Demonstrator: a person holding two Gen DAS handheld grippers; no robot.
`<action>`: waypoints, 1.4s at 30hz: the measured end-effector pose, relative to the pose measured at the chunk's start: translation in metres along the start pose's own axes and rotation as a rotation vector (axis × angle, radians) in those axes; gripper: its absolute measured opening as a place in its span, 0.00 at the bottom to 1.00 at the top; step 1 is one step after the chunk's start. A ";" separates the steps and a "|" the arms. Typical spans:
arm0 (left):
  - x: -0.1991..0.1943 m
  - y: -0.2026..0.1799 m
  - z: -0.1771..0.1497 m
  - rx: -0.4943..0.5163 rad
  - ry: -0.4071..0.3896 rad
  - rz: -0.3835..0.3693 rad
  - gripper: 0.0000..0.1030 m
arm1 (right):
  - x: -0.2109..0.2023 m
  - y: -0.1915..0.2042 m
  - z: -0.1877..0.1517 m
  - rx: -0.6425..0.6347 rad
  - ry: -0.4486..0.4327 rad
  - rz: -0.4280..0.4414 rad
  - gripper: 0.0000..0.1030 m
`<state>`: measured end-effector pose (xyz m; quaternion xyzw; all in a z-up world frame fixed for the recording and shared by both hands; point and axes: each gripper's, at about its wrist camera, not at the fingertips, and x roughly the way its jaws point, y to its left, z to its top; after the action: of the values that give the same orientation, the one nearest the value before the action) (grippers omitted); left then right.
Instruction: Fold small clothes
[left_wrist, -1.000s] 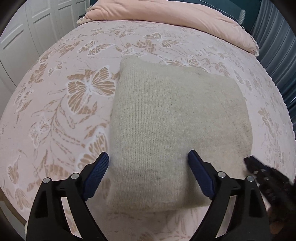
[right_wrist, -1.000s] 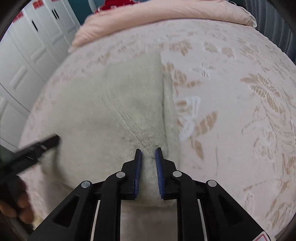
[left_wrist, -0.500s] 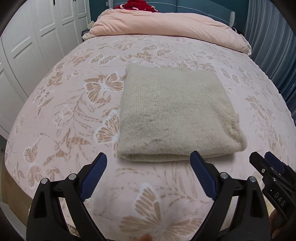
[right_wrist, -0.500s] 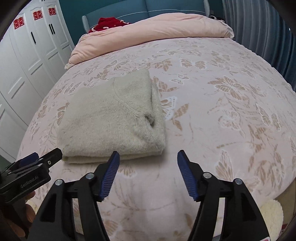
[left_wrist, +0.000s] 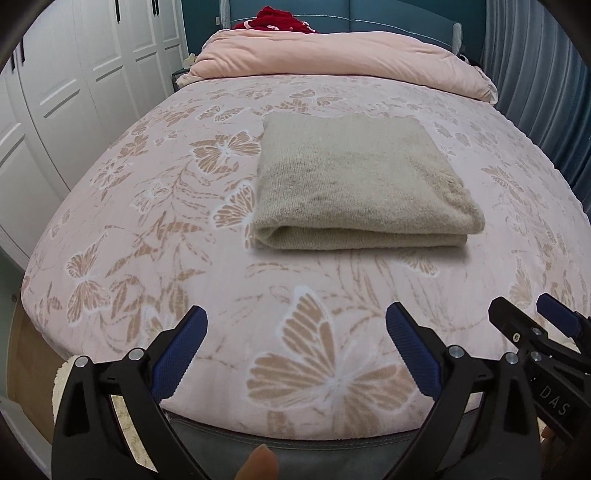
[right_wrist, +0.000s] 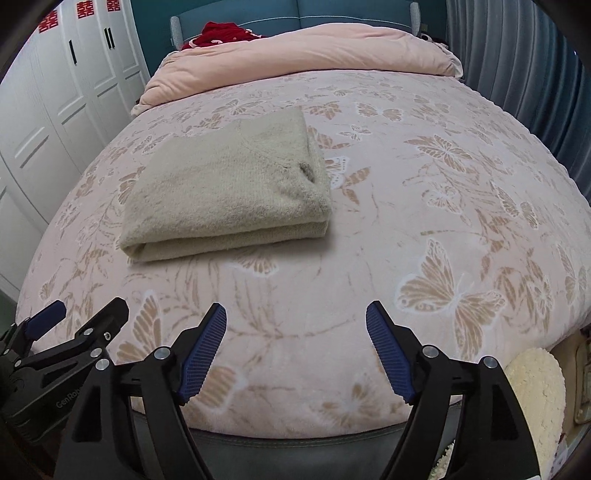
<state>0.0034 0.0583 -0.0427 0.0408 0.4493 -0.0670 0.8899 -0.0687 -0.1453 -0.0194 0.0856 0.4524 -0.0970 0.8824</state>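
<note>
One beige knit garment (left_wrist: 354, 177) lies folded on the butterfly bedspread (left_wrist: 147, 221), at 12 o'clock from both grippers. Left gripper (left_wrist: 295, 345) and right gripper (right_wrist: 295, 345) hang apart from it, jaws opening, nothing between them. Reaching back in could snag the frayed corner and undo the fold.

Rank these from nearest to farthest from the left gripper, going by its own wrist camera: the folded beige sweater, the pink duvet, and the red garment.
From the left gripper, its jaws opening with nothing between them:
1. Folded beige sweater, mid-bed, slightly right.
2. Pink duvet, bunched at the bed's far end.
3. Red garment, behind the duvet.
</note>
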 end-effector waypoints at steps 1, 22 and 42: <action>-0.001 0.000 -0.002 -0.008 -0.001 0.015 0.93 | -0.001 0.002 -0.001 -0.004 -0.003 -0.004 0.74; -0.019 -0.002 -0.013 -0.003 -0.035 0.118 0.92 | -0.016 0.007 -0.013 0.006 -0.024 -0.035 0.75; -0.022 -0.005 -0.012 0.013 -0.041 0.138 0.92 | -0.019 0.006 -0.014 0.022 -0.027 -0.042 0.75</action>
<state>-0.0196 0.0567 -0.0319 0.0762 0.4268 -0.0094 0.9011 -0.0893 -0.1342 -0.0116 0.0843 0.4411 -0.1214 0.8852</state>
